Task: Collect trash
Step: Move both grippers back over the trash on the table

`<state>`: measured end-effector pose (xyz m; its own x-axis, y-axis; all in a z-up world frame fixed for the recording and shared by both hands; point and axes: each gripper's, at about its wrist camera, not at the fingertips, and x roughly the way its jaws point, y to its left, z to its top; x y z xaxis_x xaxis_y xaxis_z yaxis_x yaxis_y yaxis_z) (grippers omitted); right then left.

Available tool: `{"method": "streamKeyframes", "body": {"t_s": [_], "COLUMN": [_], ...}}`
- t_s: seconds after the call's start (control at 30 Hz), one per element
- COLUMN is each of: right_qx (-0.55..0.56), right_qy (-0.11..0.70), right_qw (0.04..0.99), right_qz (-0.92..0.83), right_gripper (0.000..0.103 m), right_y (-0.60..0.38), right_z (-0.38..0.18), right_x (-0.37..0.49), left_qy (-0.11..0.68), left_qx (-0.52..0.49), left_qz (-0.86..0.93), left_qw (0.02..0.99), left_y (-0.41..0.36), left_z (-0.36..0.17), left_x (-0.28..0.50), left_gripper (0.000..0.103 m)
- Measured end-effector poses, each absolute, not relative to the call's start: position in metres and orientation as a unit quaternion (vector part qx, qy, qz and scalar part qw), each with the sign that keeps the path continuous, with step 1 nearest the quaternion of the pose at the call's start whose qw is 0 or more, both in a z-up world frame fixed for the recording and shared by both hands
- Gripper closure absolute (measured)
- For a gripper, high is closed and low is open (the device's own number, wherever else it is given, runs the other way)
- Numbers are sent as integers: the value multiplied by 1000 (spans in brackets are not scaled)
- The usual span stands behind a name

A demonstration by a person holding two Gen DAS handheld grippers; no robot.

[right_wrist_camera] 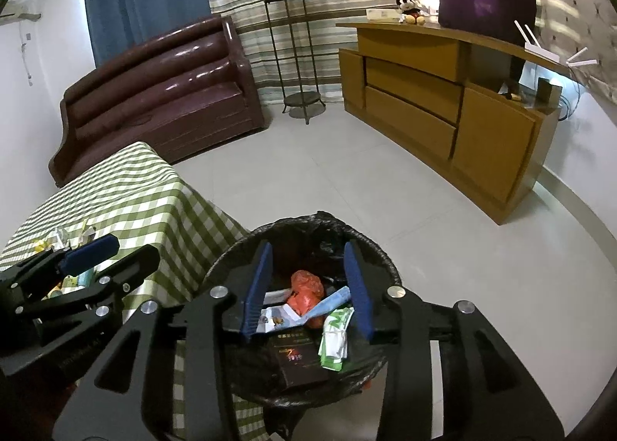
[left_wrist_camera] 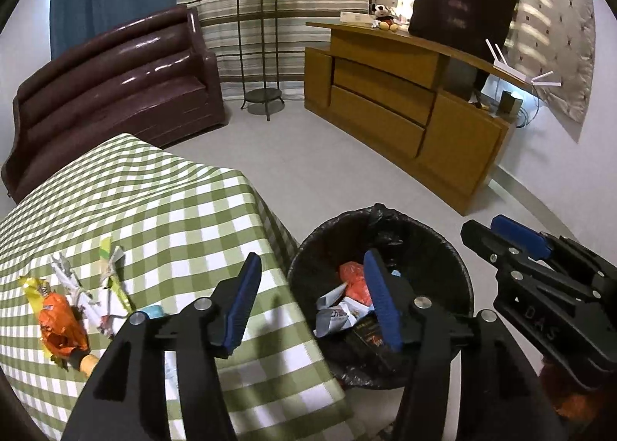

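Observation:
A black bin (left_wrist_camera: 455, 259) lined with a black bag stands on the floor beside the table (left_wrist_camera: 154, 194); it also shows in the right wrist view (right_wrist_camera: 231, 259). Inside lie an orange wrapper (right_wrist_camera: 306, 284), white papers, a green-white packet (right_wrist_camera: 335, 337) and a dark box. On the checked tablecloth lie an orange wrapper (left_wrist_camera: 61, 319), yellow and white wrappers (left_wrist_camera: 112, 259). My left gripper (left_wrist_camera: 310, 267) is open and empty, over the table edge and bin rim. My right gripper (right_wrist_camera: 308, 248) is open and empty above the bin.
A brown leather sofa (left_wrist_camera: 115, 70) stands behind the table. A metal plant stand (left_wrist_camera: 258, 55) with a flower pot and a wooden cabinet (left_wrist_camera: 405, 109) stand along the far wall. Grey tiled floor (right_wrist_camera: 347, 178) lies between them and the bin.

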<state>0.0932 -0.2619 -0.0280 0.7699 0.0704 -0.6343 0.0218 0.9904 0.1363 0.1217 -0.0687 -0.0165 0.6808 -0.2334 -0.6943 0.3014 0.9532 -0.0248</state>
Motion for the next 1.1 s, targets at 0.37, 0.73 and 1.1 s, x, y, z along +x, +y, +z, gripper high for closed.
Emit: {"method": "streamKeyframes", "body": {"t_s": [0.37, 0.73, 1.1], "right_qx": [59, 34, 2], "right_qy": [340, 346, 367], "right_qw": [937, 932, 918], "right_qz": [54, 105, 148], "right_gripper": [63, 63, 63], "right_y": [-222, -164, -103], "right_z": [-19, -14, -22], "right_x": [81, 73, 73], "left_qy": [365, 364, 375], "left_qx": [33, 15, -2], "left_qz": [-101, -19, 39], "left_qw": [925, 931, 926], "left_y": [-21, 56, 122], "left_z": [2, 7, -4], "left_x": [98, 76, 66], "left_gripper": [40, 37, 35]}}
